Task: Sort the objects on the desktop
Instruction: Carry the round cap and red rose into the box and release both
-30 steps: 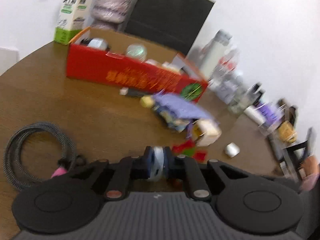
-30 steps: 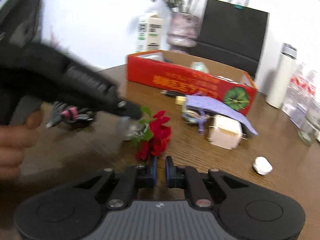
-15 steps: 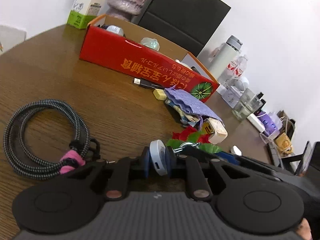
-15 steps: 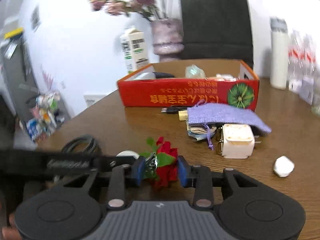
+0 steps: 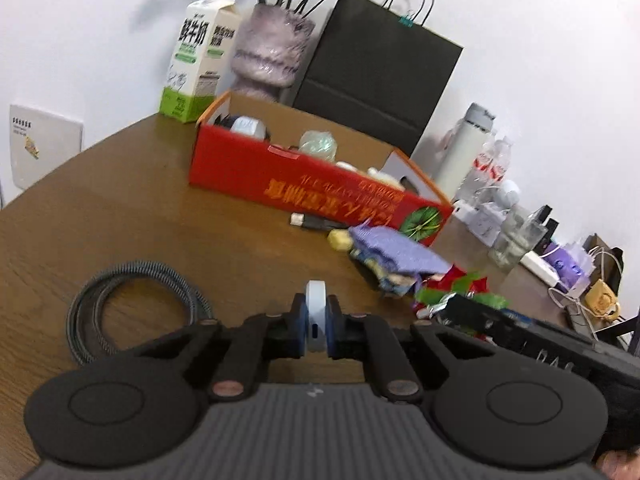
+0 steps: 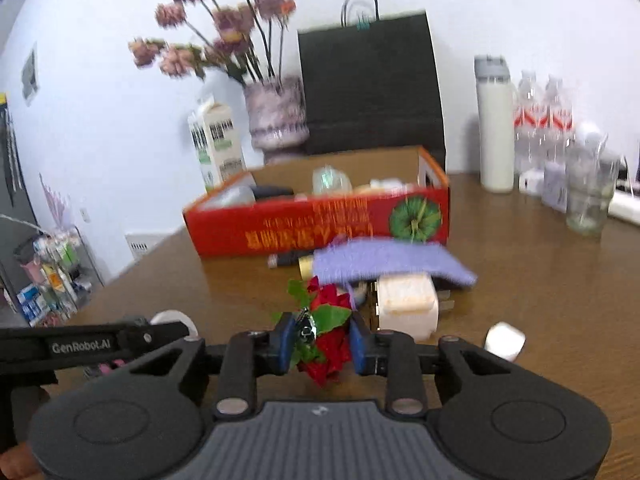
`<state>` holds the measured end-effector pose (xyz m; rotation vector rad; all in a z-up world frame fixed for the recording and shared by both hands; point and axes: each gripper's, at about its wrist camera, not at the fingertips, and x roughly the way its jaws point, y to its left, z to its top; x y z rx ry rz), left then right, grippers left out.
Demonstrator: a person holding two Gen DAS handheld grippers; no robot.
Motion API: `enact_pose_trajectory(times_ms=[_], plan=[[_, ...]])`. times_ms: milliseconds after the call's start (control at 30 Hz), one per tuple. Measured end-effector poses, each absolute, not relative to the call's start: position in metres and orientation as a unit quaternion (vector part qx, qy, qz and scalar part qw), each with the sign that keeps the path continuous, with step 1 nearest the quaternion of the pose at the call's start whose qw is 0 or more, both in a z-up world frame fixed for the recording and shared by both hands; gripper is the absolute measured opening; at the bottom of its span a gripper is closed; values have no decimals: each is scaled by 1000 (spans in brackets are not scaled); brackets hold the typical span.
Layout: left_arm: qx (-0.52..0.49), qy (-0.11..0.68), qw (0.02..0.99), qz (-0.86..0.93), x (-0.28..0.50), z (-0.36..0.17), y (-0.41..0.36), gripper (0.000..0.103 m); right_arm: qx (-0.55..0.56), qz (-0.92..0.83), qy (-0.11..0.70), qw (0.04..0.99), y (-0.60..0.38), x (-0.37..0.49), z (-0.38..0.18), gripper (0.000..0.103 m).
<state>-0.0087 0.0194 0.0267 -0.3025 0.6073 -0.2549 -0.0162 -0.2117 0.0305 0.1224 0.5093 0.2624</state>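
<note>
My left gripper (image 5: 316, 330) is shut on a round white disc-shaped gadget (image 5: 316, 316) and holds it above the wooden table (image 5: 120, 216). My right gripper (image 6: 319, 343) is shut on a red artificial flower with green leaves (image 6: 324, 332), lifted off the table. The red cardboard box (image 5: 304, 188) with several items inside stands ahead, and it also shows in the right wrist view (image 6: 316, 224). A purple pouch (image 6: 384, 260), a white charger (image 6: 408, 308) and a small white object (image 6: 505, 340) lie in front of the box.
A coiled black cable (image 5: 132, 312) lies at the left. A milk carton (image 5: 200, 60), a flower vase (image 5: 272, 56) and a black paper bag (image 5: 380, 68) stand behind the box. A white bottle (image 6: 495, 128), water bottles (image 6: 544, 128) and a glass (image 6: 588, 200) stand at right.
My right gripper opened, then closed on the red flower and lifted it. My left gripper kept the white disc and rose, turning toward the box.
</note>
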Motion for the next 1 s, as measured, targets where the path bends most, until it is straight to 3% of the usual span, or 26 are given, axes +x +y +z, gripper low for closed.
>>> enact_pose_trajectory(times_ms=[233,433,567,733,933,1000], plan=[[-88,268,951,-128,16,90,21,10,64,122,223,965,-233,7,77,27],[-4,274,957,-94,112,139,-3,10,64,108,212,969,-246,83,126,27],[25,335,940,-63,214,127,-39,10,82,81,260,959,-249,183,139,27],[-10,454,889,-59,320,78,-46,10,59,51,348,934,-235,300,112,27],[-11,478,876,-66,356,47,-43,12,-22,-1,407,913,-207,373,67,28],[-11,470,878,-84,357,50,-41,21,-33,-6,410,911,-202,380,60,34]])
